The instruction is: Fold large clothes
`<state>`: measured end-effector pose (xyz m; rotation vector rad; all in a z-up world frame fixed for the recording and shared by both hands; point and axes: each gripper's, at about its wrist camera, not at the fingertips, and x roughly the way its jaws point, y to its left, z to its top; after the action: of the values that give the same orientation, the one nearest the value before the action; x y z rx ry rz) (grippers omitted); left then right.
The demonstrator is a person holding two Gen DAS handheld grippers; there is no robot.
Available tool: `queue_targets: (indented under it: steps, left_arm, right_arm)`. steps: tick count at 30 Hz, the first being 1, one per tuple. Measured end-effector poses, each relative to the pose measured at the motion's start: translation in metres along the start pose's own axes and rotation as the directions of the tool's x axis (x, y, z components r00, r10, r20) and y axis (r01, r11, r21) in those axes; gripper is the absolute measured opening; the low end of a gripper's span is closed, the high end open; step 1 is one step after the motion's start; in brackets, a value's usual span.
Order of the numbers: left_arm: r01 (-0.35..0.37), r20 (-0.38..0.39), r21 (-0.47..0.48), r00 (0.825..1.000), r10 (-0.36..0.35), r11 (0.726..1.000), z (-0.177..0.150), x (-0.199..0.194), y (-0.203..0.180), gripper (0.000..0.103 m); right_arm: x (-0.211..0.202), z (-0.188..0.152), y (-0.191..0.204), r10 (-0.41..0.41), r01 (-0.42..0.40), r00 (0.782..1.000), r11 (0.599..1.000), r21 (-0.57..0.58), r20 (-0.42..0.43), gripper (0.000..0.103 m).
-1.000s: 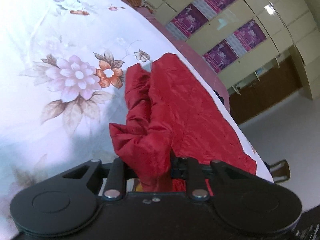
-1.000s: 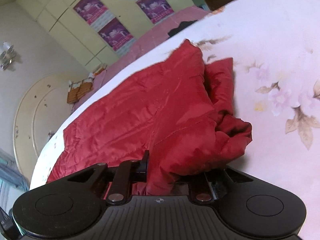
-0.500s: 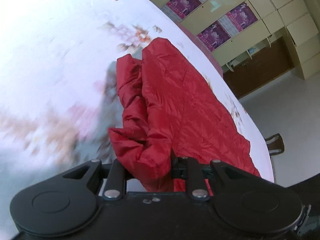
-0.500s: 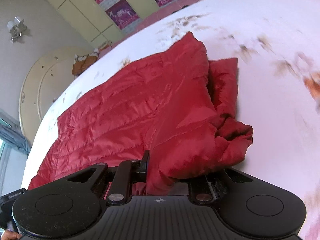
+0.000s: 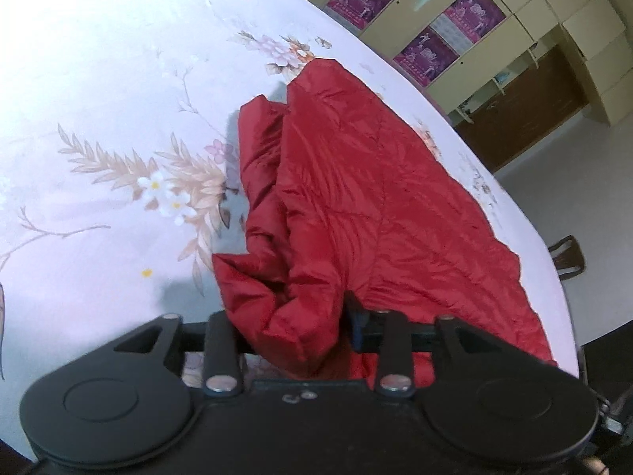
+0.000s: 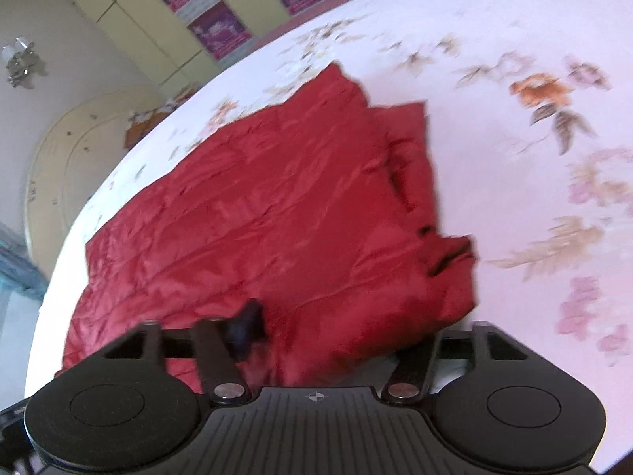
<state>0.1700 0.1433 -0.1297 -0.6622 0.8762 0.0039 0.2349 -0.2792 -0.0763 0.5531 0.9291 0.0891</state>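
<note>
A large red quilted jacket [image 5: 356, 198] lies spread on a white floral bedsheet [image 5: 99, 118]. My left gripper [image 5: 300, 336] is shut on a bunched fold of the jacket's near edge, which hides the fingertips. In the right wrist view the same jacket [image 6: 257, 217] stretches away to the left. My right gripper [image 6: 328, 340] has its fingers spread wider, with the jacket's near fold bulging between them over the right finger; one dark fingertip [image 6: 247, 326] shows at the left.
The bed's right edge [image 5: 554, 277] drops to a grey floor with a chair back [image 5: 567, 255] beside it. Cream wardrobes with purple posters [image 5: 447, 23] line the far wall. A rounded headboard [image 6: 67, 146] stands at the left.
Both grippers have risen and pulled back with the jacket, so more of it and the sheet show. The right gripper's fingers have moved apart from their earlier tight pinch.
</note>
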Motion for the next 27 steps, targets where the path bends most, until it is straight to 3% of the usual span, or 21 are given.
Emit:
queue_targets:
  steps: [2,7,11,15,21,26,27]
  left_arm:
    - [-0.003,0.003,-0.016,1.000,0.003,1.000,-0.002,0.001,0.000,0.066]
    - [-0.001,0.026,-0.001,1.000,0.001,1.000,-0.010,0.004,-0.004,0.077]
    - [0.007,0.043,-0.021,0.999,-0.006,1.000,-0.014,0.004,0.000,0.079]
    - [0.010,0.063,-0.026,0.998,-0.009,1.000,-0.015,0.007,0.000,0.079]
    - [0.021,0.090,-0.037,0.996,-0.018,0.999,-0.011,0.011,0.001,0.077]
    - [0.038,0.104,-0.061,0.994,-0.032,0.997,-0.009,0.011,0.008,0.068]
    - [0.044,0.104,-0.067,0.994,-0.036,0.997,-0.008,0.011,0.009,0.067]
  right_arm:
    - [-0.013,-0.004,-0.006,-0.023,0.023,0.999,1.000,-0.015,0.030,0.068]
    - [-0.043,-0.010,-0.005,-0.109,0.119,0.985,0.990,-0.073,0.137,0.069]
    - [-0.058,-0.004,0.008,-0.145,0.179,0.962,0.974,-0.138,0.231,0.069]
    - [-0.057,0.003,0.036,-0.107,0.169,0.960,0.959,-0.228,0.258,0.069]
    - [-0.018,-0.002,0.088,-0.021,0.096,0.978,0.930,-0.354,0.209,0.069]
    - [0.027,-0.009,0.129,0.033,0.037,0.987,0.904,-0.426,0.157,0.068]
    - [0.035,-0.010,0.138,0.039,0.034,0.988,0.896,-0.444,0.153,0.064]
